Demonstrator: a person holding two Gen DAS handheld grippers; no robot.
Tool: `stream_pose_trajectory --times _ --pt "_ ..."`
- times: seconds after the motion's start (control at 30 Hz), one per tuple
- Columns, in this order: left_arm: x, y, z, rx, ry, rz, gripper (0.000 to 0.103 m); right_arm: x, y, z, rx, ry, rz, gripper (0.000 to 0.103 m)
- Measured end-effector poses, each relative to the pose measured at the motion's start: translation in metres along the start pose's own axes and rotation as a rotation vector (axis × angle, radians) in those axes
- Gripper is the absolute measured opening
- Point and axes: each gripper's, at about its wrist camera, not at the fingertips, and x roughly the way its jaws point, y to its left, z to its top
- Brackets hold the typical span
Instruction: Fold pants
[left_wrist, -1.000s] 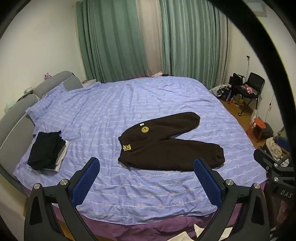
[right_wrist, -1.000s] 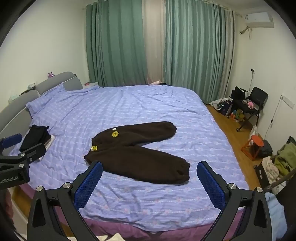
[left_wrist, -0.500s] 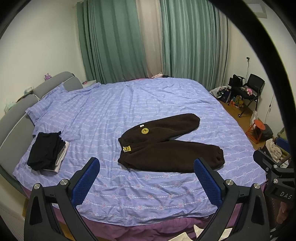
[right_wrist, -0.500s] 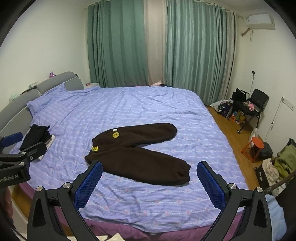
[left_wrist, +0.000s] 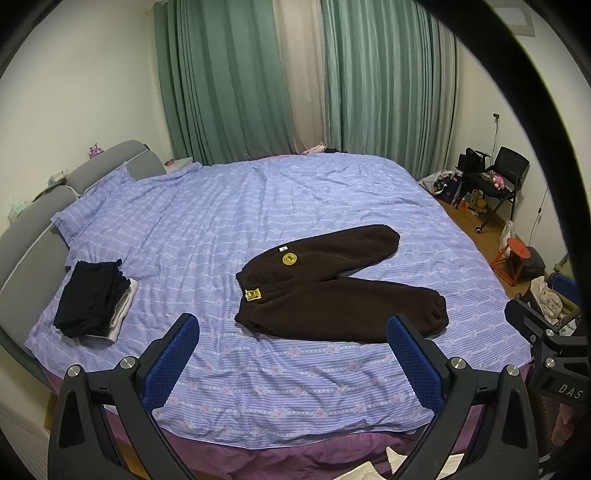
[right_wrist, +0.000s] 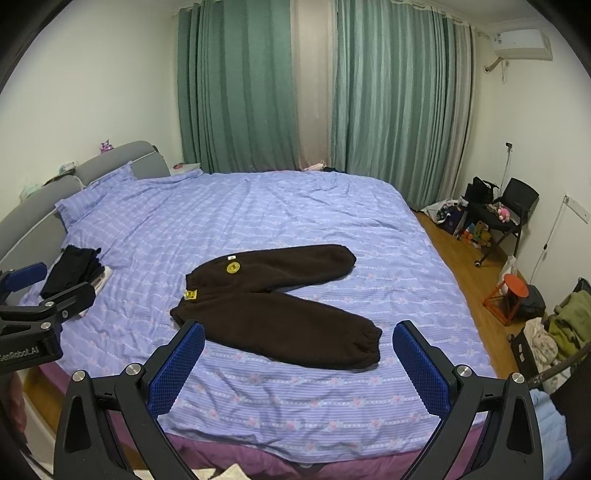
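Both grippers' jaws gape wide, empty, short of the brown pants (left_wrist: 332, 288) lying beyond them.

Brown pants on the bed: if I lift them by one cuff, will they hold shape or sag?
The pants look like thick fleece lying limp, so they would probably sag. Pile may grip the open right gripper well. The bedsheet is already wrinkled and may drag along.

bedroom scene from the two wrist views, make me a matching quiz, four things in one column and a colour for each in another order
Things:
1. pants
2. bed sheet
3. curtains
4. stool

Colours:
a. green
b. orange-red
c. dark brown
d. lilac blue, striped

Pairs: 1-c, 2-d, 3-a, 4-b
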Motion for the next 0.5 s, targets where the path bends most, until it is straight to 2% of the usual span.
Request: stream_pose_trajectory --times 0.5 --pt "0.0000 0.0006 -0.0018 0.000 0.001 -0.001 0.103 0.0007 0.0011 0.0000 -0.009 0.004 0.005 0.103"
